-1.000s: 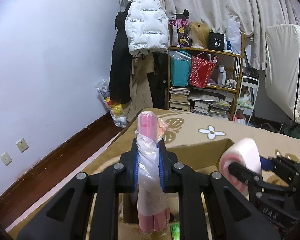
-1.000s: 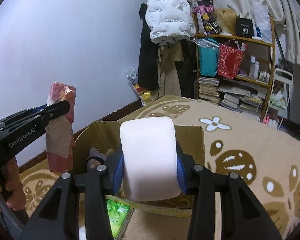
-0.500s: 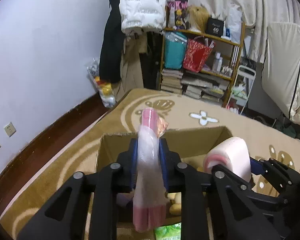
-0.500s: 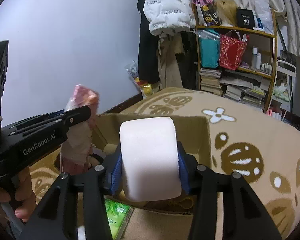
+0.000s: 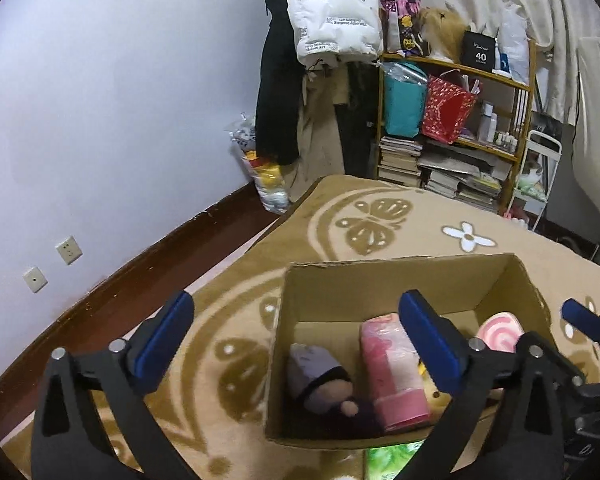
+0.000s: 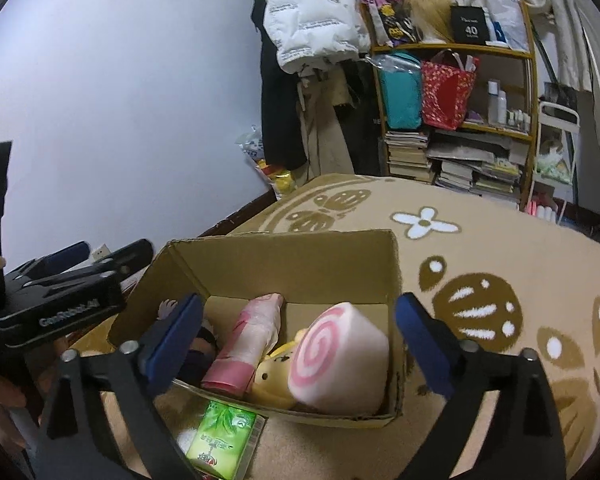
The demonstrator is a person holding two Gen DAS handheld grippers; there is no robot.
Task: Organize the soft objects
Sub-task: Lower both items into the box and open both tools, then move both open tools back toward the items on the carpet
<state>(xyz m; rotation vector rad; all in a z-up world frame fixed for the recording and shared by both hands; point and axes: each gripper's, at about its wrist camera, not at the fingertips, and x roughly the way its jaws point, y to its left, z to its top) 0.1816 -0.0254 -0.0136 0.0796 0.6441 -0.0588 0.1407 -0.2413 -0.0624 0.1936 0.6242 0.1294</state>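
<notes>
Just under the spread, empty right gripper (image 6: pixel 296 344) and nearer it than the equally wide, empty left gripper (image 5: pixel 296 340), the green tissue pack (image 6: pixel 222 438) lies on the rug, long axis pointing toward the open brown cardboard box (image 6: pixel 284 248) beyond.

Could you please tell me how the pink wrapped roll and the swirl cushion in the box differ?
The pink wrapped roll is long, slim and covered in crinkled plastic; the swirl cushion is short, thick and bare. The roll lies flat, while the cushion leans against the cardboard box wall. Both sit inside it.
</notes>
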